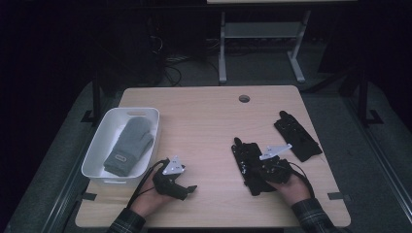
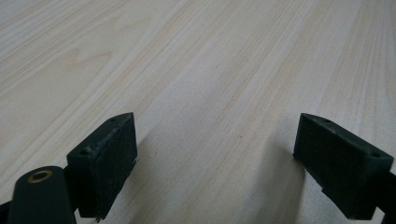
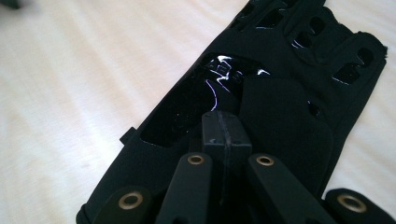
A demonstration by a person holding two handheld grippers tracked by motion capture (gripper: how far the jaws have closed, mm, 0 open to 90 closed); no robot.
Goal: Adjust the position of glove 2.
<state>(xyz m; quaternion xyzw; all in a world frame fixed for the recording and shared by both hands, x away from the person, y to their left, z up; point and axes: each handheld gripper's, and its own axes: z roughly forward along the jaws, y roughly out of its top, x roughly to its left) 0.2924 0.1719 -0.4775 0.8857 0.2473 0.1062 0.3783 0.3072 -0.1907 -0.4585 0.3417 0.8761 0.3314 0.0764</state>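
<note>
A black fingerless glove (image 1: 245,156) lies flat on the wooden table (image 1: 204,121), right of centre. My right gripper (image 1: 256,168) rests on its cuff end, held by a hand in a plaid sleeve. In the right gripper view the jaws are pressed together, and my right gripper (image 3: 226,127) pinches the fabric of this glove (image 3: 289,93) at its tips. A second black glove (image 1: 297,136) lies farther right. My left gripper (image 1: 187,189) sits low over bare wood at the front left. In the left gripper view its jaws stand wide apart, and my left gripper (image 2: 215,158) holds nothing.
A white plastic bin (image 1: 97,145) at the table's left edge holds a grey knit mitten (image 1: 129,144). A round cable hole (image 1: 244,98) is near the far edge. Dark floor, cables and a white table frame (image 1: 222,48) lie beyond.
</note>
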